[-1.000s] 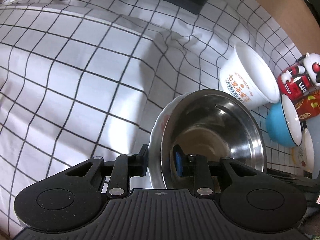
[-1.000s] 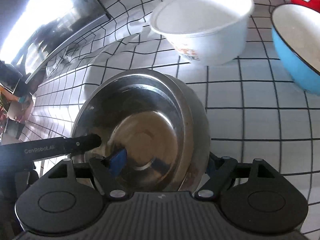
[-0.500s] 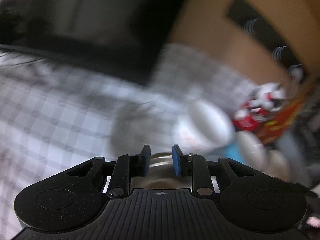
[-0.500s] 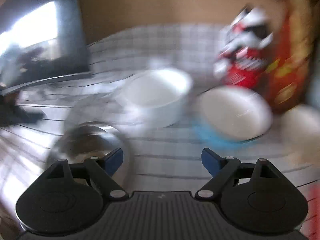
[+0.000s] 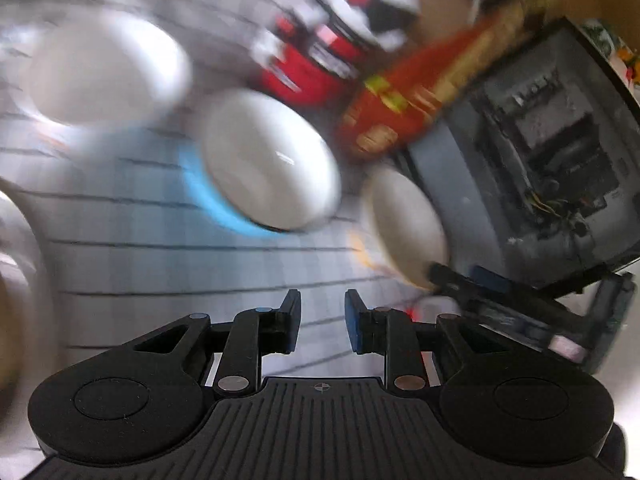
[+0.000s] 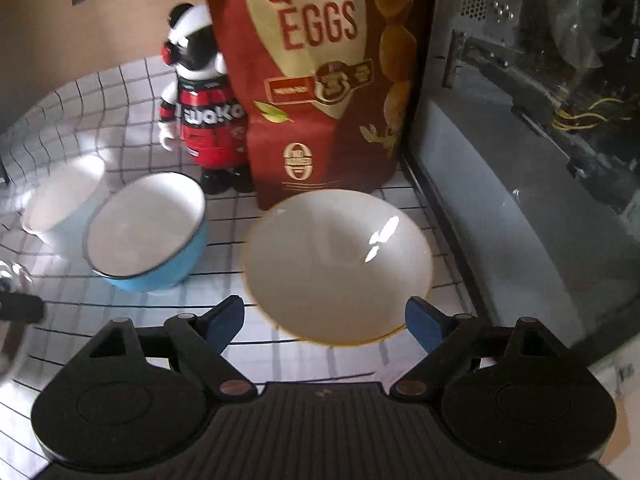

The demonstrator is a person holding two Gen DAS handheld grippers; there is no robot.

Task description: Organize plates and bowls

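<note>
Both tools have swung off the steel bowl toward the desk's right edge: the right tool, spread wide and empty, frames the cream bowl as if to grab it, while the left tool hangs nearly closed, empty.

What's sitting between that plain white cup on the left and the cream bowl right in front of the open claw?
In the right wrist view, a blue bowl sits between the white cup and the cream bowl on the checked cloth.

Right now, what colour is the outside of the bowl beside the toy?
Light blue bowl, white inside; clearest in the right wrist view.
</note>
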